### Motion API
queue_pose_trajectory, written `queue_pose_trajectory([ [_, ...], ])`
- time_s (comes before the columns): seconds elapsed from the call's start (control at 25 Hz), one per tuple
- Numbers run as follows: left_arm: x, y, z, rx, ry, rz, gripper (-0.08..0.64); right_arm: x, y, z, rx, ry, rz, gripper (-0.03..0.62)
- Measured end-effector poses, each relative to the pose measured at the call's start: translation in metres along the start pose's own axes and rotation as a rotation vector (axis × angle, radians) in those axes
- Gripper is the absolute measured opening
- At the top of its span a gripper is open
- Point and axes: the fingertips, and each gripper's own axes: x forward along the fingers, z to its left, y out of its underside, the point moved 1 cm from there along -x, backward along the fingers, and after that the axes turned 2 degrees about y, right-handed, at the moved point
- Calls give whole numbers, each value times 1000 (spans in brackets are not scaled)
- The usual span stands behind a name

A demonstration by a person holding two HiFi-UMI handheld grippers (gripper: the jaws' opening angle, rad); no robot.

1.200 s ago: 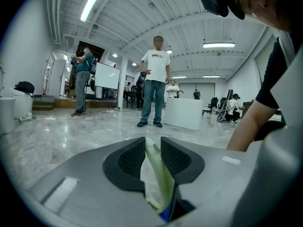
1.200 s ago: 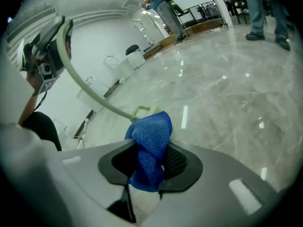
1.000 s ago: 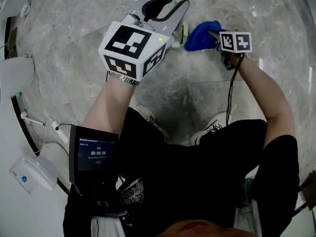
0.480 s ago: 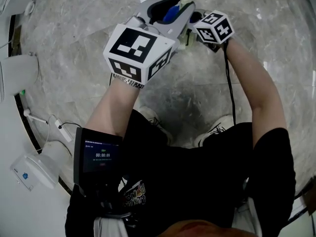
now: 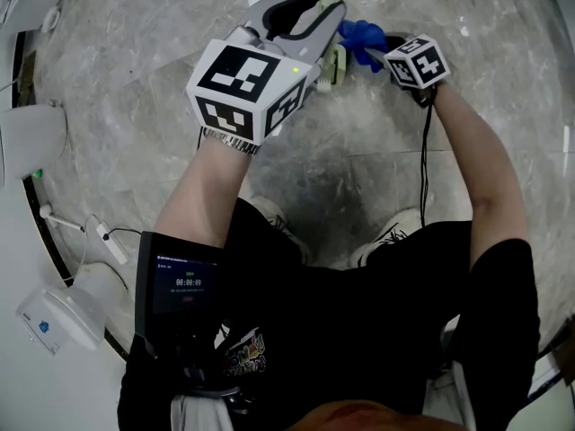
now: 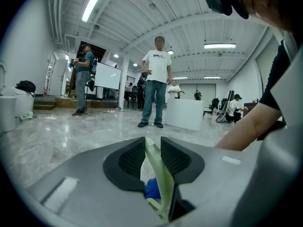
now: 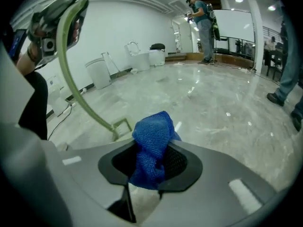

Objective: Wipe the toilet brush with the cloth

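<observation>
My left gripper [image 5: 310, 7] is shut on the thin pale green handle of the toilet brush [image 5: 333, 61]. In the left gripper view the handle [image 6: 155, 167] stands upright between the pads of the left gripper [image 6: 152, 145]. The blue cloth [image 5: 359, 36] is bunched in my right gripper [image 5: 386, 48], just right of the brush and close to the left jaws. In the right gripper view the cloth [image 7: 152, 148] sticks up between the pads of the right gripper [image 7: 152, 157], and the curved green brush handle [image 7: 71, 72] runs down at the left to a small frame [image 7: 120, 126] near the floor.
Grey marble floor [image 5: 135, 52] lies below. A white toilet [image 5: 27, 137] and a cabled power strip [image 5: 108, 241] are at the left. My shoes [image 5: 386, 232] are under the grippers. People [image 6: 154, 82] stand further off. White bins [image 7: 99, 72] line a wall.
The right gripper carried the cloth left to the brush at the left jaws, then drew back right. Its marker cube has rolled. The left gripper stayed in place.
</observation>
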Motion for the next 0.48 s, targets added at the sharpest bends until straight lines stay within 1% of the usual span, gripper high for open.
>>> queue_pose_trajectory([
  [0.12,1,0,3,-8,-4,-1,115,-10,25,26,-35,-89,48,124],
  [0.28,2,0,6,-14,-10,-1,116,-24,37,66,-40,-203,51,124],
  [0.36,2,0,8,-17,-11,-3,117,-37,29,77,-8,-238,7,124],
  [0.48,1,0,9,-19,-14,-5,115,-61,-4,90,49,-281,-115,124],
])
